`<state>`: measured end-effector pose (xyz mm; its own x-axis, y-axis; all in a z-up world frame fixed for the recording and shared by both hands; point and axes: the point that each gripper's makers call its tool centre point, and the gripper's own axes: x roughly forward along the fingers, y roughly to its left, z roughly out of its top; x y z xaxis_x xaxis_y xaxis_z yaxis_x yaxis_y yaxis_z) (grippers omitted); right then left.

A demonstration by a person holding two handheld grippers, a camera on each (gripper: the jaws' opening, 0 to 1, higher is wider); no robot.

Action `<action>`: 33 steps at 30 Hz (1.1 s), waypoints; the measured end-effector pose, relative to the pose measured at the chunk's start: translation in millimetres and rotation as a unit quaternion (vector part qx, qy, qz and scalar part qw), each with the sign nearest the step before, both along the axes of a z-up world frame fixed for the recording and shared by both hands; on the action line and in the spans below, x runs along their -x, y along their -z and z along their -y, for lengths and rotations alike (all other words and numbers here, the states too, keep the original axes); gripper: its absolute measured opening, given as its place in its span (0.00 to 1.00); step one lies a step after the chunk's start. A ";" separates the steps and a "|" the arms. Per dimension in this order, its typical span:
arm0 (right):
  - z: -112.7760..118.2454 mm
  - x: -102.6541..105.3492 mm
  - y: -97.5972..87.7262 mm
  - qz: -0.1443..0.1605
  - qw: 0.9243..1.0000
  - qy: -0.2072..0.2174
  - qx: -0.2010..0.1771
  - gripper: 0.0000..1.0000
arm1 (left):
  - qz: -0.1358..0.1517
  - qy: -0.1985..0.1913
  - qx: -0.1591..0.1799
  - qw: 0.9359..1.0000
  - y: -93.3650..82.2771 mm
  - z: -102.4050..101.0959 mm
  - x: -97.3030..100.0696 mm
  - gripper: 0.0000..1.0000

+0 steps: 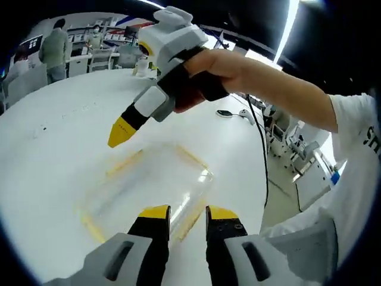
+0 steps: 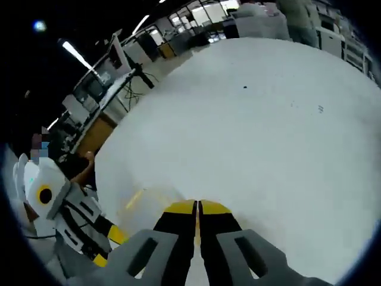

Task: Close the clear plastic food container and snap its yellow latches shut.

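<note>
The clear plastic container (image 1: pixel 149 185) lies flat on the white table (image 1: pixel 53 143), its yellow latches showing as faint strips along its sides. My left gripper (image 1: pixel 188 213) is open at the container's near right corner, and a yellow latch strip runs through the gap between the jaws. I cannot tell whether the jaws touch it. A hand holds my right gripper (image 1: pixel 122 132) tilted above the container's far left side, its yellow tips together. In the right gripper view, my right gripper (image 2: pixel 197 208) is shut on nothing, with a blurred yellow latch (image 2: pixel 141 196) just ahead and my left gripper (image 2: pixel 106 245) at lower left.
A black cable and small items (image 1: pixel 229 113) lie on the table's far right. The table edge (image 1: pixel 265 179) drops off to the right. People (image 1: pixel 56 44) stand at desks in the background. Desks with monitors (image 2: pixel 113 71) line the far side.
</note>
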<state>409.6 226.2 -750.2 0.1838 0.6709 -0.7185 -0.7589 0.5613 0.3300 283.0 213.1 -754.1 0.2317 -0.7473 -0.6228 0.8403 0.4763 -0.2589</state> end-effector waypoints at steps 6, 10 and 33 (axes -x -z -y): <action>-0.7 39.2 1.0 0.064 0.977 -0.183 0.084 0.41 | 0.117 0.130 -0.080 0.981 7.1 1.6 11.7 0.22; -0.5 57.0 10.8 0.045 0.965 -0.230 0.114 0.34 | 0.144 0.152 -0.106 0.972 12.5 6.1 11.1 0.24; 3.4 61.1 32.7 -0.012 0.920 -0.321 0.223 0.27 | 0.301 0.218 -0.200 0.907 26.0 6.0 -1.1 0.24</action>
<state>348.5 222.8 -782.9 -0.1676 0.2733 -0.9472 -0.9769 0.0833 0.1969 284.1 207.0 -780.0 0.3566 -0.5921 -0.7226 0.9031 0.0206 0.4289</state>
